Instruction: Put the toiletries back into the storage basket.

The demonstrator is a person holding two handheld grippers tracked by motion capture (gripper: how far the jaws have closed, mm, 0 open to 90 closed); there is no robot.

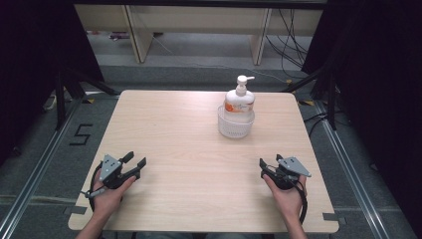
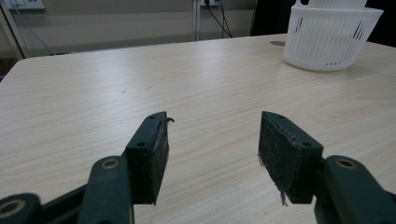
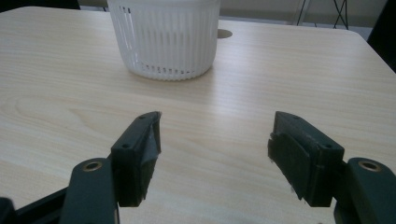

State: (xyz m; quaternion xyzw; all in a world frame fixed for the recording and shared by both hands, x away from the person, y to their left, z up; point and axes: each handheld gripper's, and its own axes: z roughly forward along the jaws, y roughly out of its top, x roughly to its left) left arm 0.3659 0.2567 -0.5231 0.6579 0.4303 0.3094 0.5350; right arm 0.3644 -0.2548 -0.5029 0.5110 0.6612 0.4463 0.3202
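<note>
You've got both grippers low at the near edge of the table (image 1: 189,149), well apart from each other. Your left gripper (image 1: 135,163) sits at the near left corner, jaws spread wide with nothing between them. Your right gripper (image 1: 268,164) sits at the near right, jaws just as wide and bare. Across the table, right of centre toward the far edge, the bottle (image 1: 239,100) stands upright inside the white basket (image 1: 235,124), pump nozzle pointing right. Both grippers are well clear of it.
</note>
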